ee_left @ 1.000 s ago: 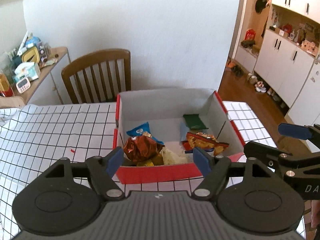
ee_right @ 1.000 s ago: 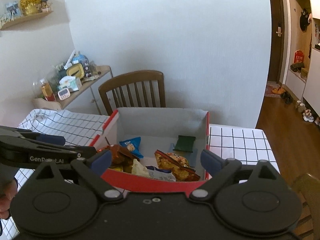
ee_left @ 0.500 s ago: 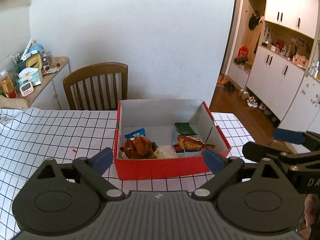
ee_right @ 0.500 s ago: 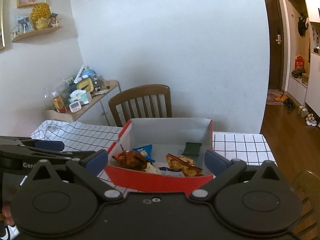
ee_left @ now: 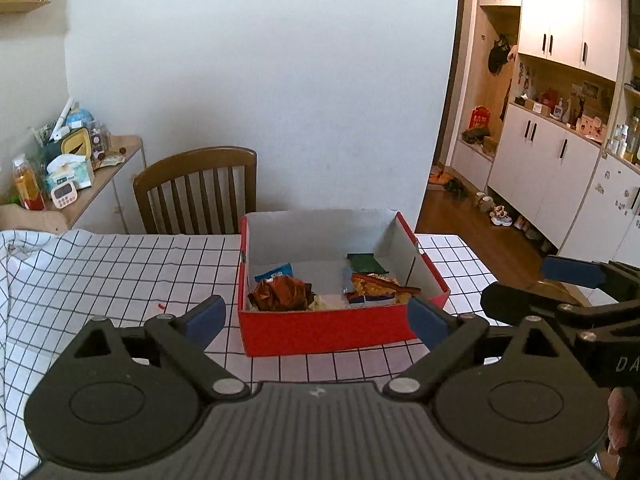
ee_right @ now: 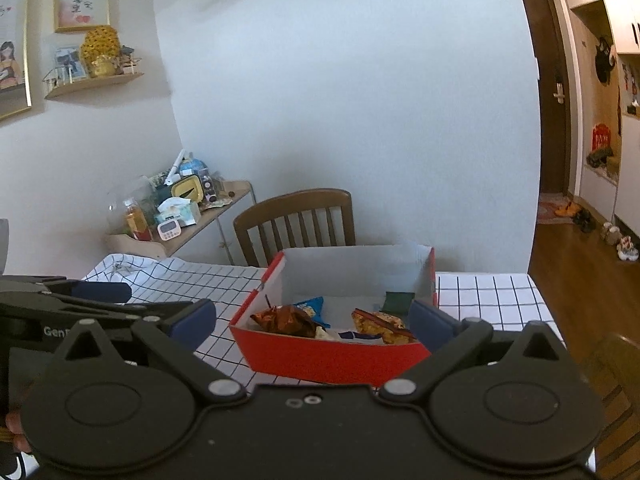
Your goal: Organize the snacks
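While crinkly foil packets (ee_left: 282, 294) fill it, red cardboard box (ee_left: 328, 330) sits square.

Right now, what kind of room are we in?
Most likely a home dining area: a table with a checked cloth, a wooden chair against the wall, and white entryway cabinets with shoes on the floor beside them.

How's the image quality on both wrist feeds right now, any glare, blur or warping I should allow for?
Left wrist view: sharp; the lit white cabinets at upper right are blown out; the wall edge bows. Right wrist view: slightly softer, with stronger fisheye bending at the door and dark corners. The red box is evenly lit and glare-free in both.
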